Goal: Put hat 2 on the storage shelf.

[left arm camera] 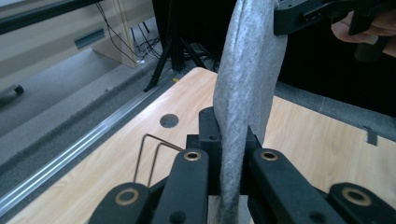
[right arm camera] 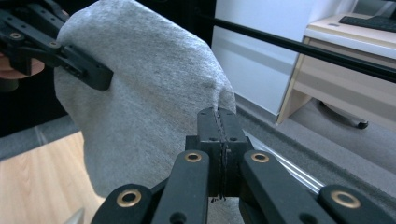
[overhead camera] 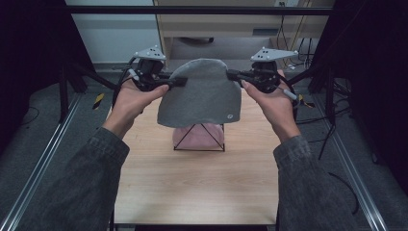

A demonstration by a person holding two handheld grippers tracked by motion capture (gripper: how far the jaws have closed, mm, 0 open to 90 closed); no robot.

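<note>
With my left gripper (overhead camera: pixel 179 82) and right gripper (overhead camera: pixel 233 74) each clamped on a side of the grey cloth (overhead camera: pixel 202 94), it hangs lifted above the wire rack (overhead camera: pixel 199 138) mid-table, still to be draped or folded

tabletop (overhead camera: pixel 192 183): light wood, round hole near its left edge | wire stand (overhead camera: pixel 199 139): black, mid-tabletop | pink cloth (overhead camera: pixel 198 136): inside stand | desk (overhead camera: pixel 231 19): far, beyond tabletop

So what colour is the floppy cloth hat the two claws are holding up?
The soft cloth hat is plain grey, seen best in the high view.
</note>
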